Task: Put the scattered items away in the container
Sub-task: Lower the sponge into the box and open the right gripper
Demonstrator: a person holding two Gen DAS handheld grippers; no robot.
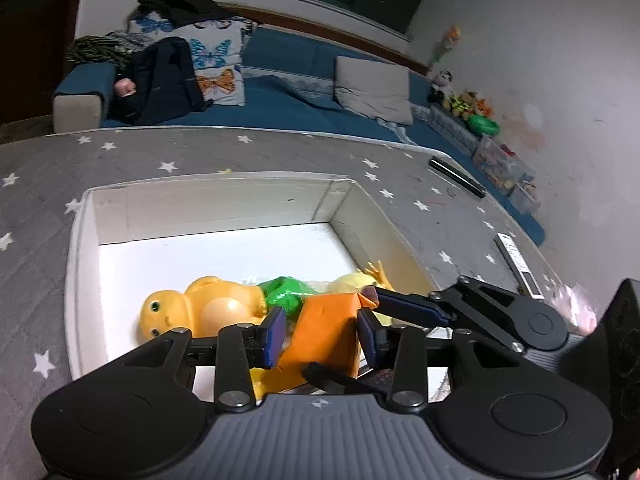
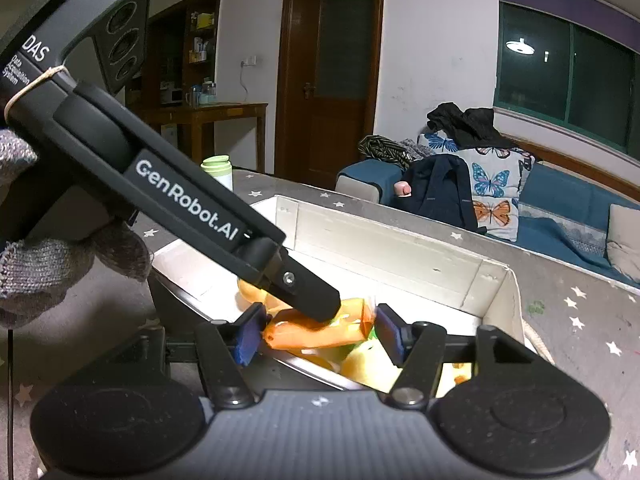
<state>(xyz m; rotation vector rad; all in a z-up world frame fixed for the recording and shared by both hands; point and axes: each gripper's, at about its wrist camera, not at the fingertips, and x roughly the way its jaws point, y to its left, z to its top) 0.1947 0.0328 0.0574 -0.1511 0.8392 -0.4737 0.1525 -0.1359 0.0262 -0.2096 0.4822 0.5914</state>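
A white box stands on the grey star-patterned table. Inside lie an orange plush toy, a green packet and a yellow plush. My left gripper is over the box with its blue pads against both sides of an orange packet. My right gripper shows in the left wrist view, reaching in from the right beside the packet. In the right wrist view my right gripper is open around the same orange packet, with the left gripper's finger on top, over the box.
A black remote and a white remote lie on the table to the right of the box. A green-lidded bottle stands at the table's far side. A blue sofa with cushions and clothes sits behind.
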